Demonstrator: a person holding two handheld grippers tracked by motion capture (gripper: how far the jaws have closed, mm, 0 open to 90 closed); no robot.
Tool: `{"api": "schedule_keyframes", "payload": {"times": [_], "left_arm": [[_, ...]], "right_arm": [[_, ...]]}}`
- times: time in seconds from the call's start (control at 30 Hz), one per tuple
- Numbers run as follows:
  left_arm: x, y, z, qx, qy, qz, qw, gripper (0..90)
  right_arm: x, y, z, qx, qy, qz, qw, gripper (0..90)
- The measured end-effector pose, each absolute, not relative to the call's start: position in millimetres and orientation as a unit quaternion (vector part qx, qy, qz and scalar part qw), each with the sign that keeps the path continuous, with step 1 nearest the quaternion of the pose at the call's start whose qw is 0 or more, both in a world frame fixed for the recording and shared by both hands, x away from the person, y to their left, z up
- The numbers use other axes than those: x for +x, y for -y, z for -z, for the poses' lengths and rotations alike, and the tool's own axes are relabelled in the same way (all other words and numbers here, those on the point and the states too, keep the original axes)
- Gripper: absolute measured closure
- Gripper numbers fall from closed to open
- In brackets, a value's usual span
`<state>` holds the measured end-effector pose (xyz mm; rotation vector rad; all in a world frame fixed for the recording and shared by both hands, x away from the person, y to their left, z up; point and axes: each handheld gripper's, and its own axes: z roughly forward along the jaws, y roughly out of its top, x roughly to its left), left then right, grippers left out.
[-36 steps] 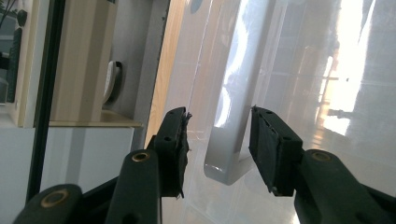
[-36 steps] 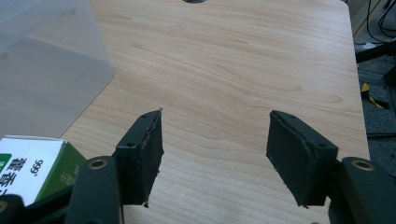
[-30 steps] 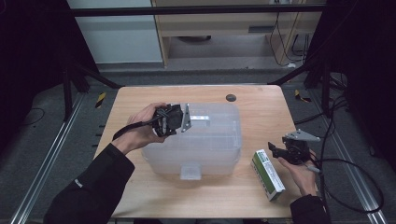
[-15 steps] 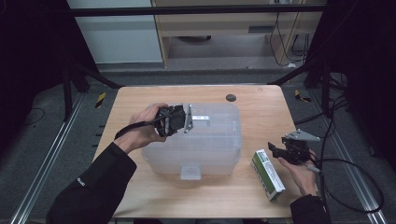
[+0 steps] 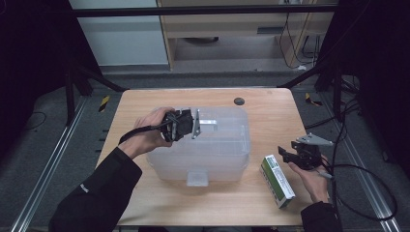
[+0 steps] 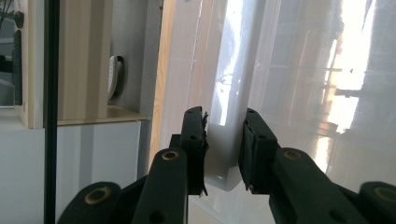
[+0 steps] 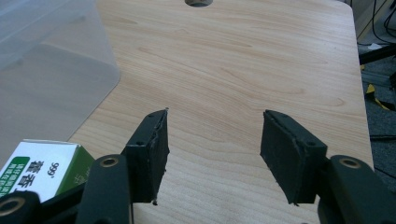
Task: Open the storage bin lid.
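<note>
L gripper [image 5: 186,124] sat at the far-left end of the clear plastic bin [image 5: 212,159], mid-table [image 5: 145,208]; its jaws had just been closing and were clamped on the bin's white latch [image 6: 224,154]. R gripper [image 7: 212,154] hovered over bare wood at the table's right edge w/ jaws apart, nothing between them, closing slightly. Green-white carton [image 5: 276,181] lay just beside it, near the bin's right side.

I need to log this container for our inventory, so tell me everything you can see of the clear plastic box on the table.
The clear plastic box is a translucent, frosted-looking storage bin with rounded corners and a lid on top, standing upright near the middle of the wooden table. A latch tab hangs at its near edge; another pale tab sits at its far side, between the jaws of the left gripper, which have just been closing on it. A green and white carton lies to its right, apart from it.
</note>
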<state>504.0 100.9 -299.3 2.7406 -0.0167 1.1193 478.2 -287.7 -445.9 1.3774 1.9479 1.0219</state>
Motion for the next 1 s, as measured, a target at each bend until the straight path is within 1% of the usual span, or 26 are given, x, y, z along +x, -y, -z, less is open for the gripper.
{"api": "schedule_keyframes", "payload": {"times": [0.17, 0.37, 0.73, 1.0], "left_arm": [[504.2, -100.0, 299.3, 0.922, 0.006, -0.377, 0.090, 73.2], [504.2, -100.1, 298.6, 0.923, 0.005, -0.374, 0.090, 73.3], [507.0, -99.7, 295.6, 0.925, 0.001, -0.369, 0.089, 73.2], [511.0, -98.7, 292.1, 0.923, -0.001, -0.374, 0.092, 73.1]], "right_arm": [[476.5, 288.0, 440.6, 0.509, -0.720, -0.385, 0.272, 44.0], [473.2, 285.6, 431.9, 0.507, -0.716, -0.394, 0.274, 47.8], [463.4, 274.7, 407.6, 0.483, -0.715, -0.426, 0.272, 53.1], [456.6, 266.7, 393.4, 0.471, -0.720, -0.437, 0.262, 60.7]]}}
